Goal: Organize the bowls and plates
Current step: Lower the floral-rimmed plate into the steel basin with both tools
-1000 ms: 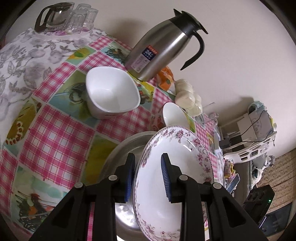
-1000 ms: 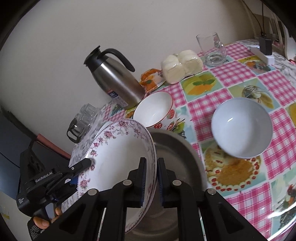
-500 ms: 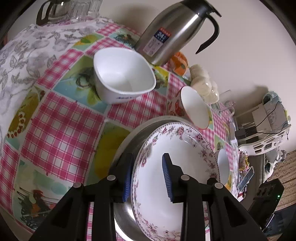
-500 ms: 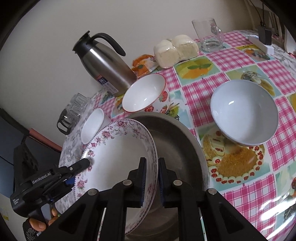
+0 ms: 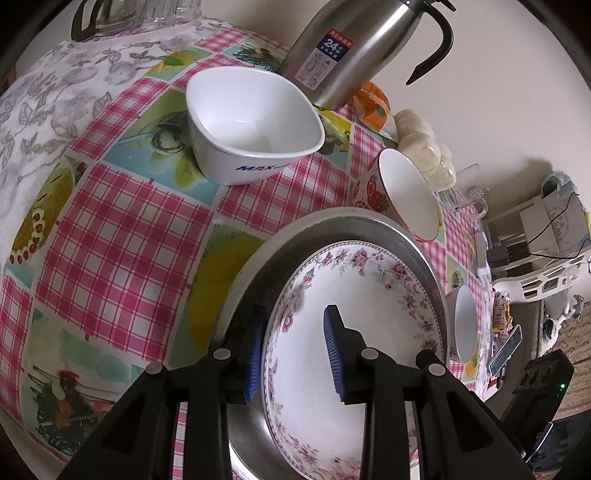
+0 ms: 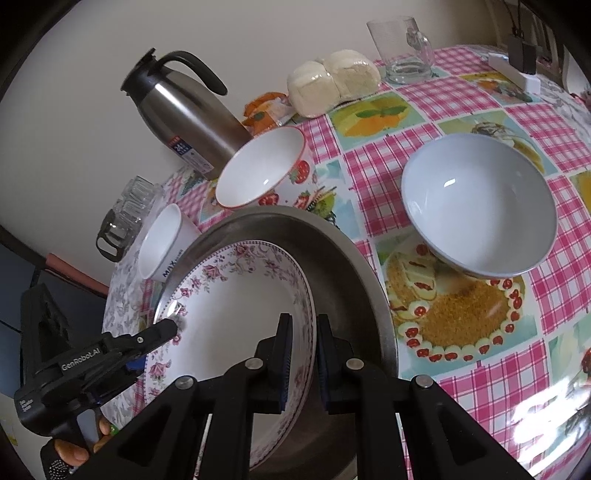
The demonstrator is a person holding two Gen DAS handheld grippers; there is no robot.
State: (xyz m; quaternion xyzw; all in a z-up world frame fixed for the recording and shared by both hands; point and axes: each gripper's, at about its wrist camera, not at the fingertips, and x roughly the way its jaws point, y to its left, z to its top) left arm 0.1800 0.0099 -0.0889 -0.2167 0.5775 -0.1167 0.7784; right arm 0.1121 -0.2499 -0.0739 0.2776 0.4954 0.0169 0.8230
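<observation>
A deep white plate with a pink floral rim (image 5: 369,314) (image 6: 240,314) is tilted inside a wide steel pan (image 5: 280,251) (image 6: 343,266) on the checked tablecloth. My left gripper (image 5: 294,354) is shut on the plate's left rim, one pad under the wall and one inside. The right wrist view shows that gripper (image 6: 162,332) at the plate's far rim, held by a hand. My right gripper (image 6: 302,354) is shut on the opposite rim. Around the pan stand a square white bowl (image 5: 251,122), a strawberry-print bowl (image 6: 262,170) and a pale round bowl (image 6: 480,199).
A steel thermos jug (image 5: 347,48) stands by the wall behind the bowls. Wrapped white buns (image 6: 332,81), an orange packet (image 6: 262,110) and a glass mug (image 6: 402,48) sit along the back. A glass pot with tumblers (image 5: 110,18) is at the far table corner.
Both grippers have come down with the floral plate. It now sits lower and flatter inside the steel pan. The bowls and jug stayed put.
</observation>
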